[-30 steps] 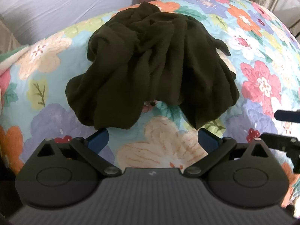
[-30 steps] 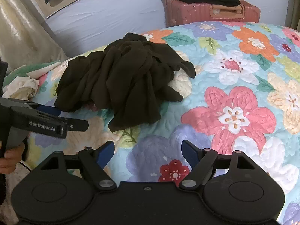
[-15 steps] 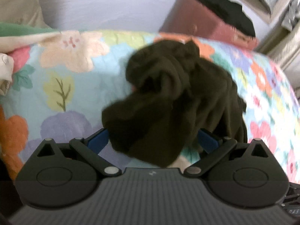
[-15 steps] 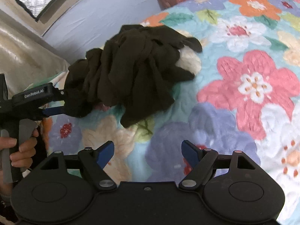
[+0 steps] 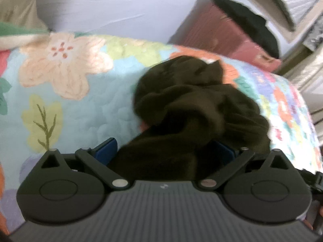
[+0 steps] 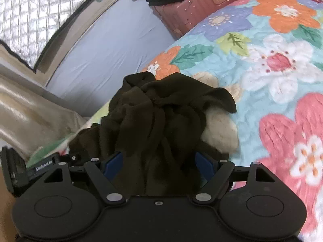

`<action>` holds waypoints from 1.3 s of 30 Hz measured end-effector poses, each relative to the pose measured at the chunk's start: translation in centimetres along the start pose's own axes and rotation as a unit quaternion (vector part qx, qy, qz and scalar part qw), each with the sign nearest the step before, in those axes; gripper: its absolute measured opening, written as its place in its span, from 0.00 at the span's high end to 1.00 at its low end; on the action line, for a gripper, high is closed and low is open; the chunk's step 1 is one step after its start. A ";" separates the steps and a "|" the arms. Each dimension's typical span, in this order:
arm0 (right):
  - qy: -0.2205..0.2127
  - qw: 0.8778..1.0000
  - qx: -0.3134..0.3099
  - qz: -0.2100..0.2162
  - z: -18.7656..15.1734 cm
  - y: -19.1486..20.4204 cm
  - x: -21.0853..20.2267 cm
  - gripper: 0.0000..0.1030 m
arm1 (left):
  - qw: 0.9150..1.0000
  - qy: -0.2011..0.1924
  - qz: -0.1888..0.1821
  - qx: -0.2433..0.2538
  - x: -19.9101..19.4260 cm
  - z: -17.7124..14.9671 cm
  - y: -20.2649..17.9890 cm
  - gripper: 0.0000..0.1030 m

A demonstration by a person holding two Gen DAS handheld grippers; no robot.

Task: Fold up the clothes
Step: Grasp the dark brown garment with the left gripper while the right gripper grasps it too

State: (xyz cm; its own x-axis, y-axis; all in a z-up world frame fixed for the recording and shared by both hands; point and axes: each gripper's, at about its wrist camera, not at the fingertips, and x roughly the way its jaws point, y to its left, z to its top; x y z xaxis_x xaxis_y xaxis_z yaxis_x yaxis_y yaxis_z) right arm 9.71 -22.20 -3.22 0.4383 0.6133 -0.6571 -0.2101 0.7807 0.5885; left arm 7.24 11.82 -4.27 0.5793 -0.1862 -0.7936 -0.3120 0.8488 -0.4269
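A crumpled dark brown garment point(image 5: 193, 109) lies bunched on the floral quilt point(image 5: 64, 92). My left gripper point(image 5: 165, 151) is open, and a fold of the garment fills the gap between its blue pads point(image 5: 107, 150) without being clamped. In the right wrist view the same garment point(image 6: 161, 117) reaches between the fingers of my right gripper point(image 6: 158, 161), which is also open. The left gripper's body point(image 6: 40, 165) shows at the garment's left side. Cloth hides part of the right blue pad in each view.
A pink suitcase point(image 6: 201, 6) with dark clothes on top stands beyond the bed's far edge. A lilac sheet point(image 6: 105, 46) and a beige curtain point(image 6: 30, 113) lie at the back left. A green and white cloth point(image 5: 18, 36) sits at the quilt's left edge.
Both grippers have moved in from the quilt's near side onto the garment, so cloth now sits between each pair of fingers. The jaws' spacing looks unchanged.
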 end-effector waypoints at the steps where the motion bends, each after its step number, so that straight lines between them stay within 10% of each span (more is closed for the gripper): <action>1: 0.002 1.000 -0.007 -0.006 0.0 0.0 0.4 0.19 | 1.000 0.006 0.003 -0.010 0.6 0.1 0.4 0.00; 5: 0.008 1.000 -0.016 -0.007 0.1 -0.2 1.6 0.18 | 1.000 0.019 -0.002 -0.012 1.7 0.0 0.4 0.00; 11: 0.013 0.999 -0.035 0.014 -0.1 -0.4 2.3 0.16 | 0.986 0.084 -0.145 -0.017 3.9 -1.1 -0.7 0.04; 17: 0.010 1.000 -0.002 0.029 -0.1 -1.0 2.4 0.32 | 0.982 0.088 -0.169 -0.007 4.1 -1.8 -2.0 0.26; 29: 0.013 0.997 -0.002 0.077 -1.6 -0.6 1.1 0.72 | 0.966 0.120 -0.229 -0.010 3.5 -3.0 -3.5 0.31; 39: 0.005 0.995 0.006 0.101 -3.1 -0.5 -1.4 0.74 | 0.948 0.147 -0.281 -0.006 2.4 -4.2 -4.7 0.31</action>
State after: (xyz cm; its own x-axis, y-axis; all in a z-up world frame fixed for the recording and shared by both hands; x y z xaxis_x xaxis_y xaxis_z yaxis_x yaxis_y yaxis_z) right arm 6.50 -23.13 -4.04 0.3799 0.7590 -0.5287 -0.2826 0.6395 0.7149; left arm 6.91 5.29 -5.97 0.4213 -0.7388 -0.5260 -0.0258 0.5700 -0.8212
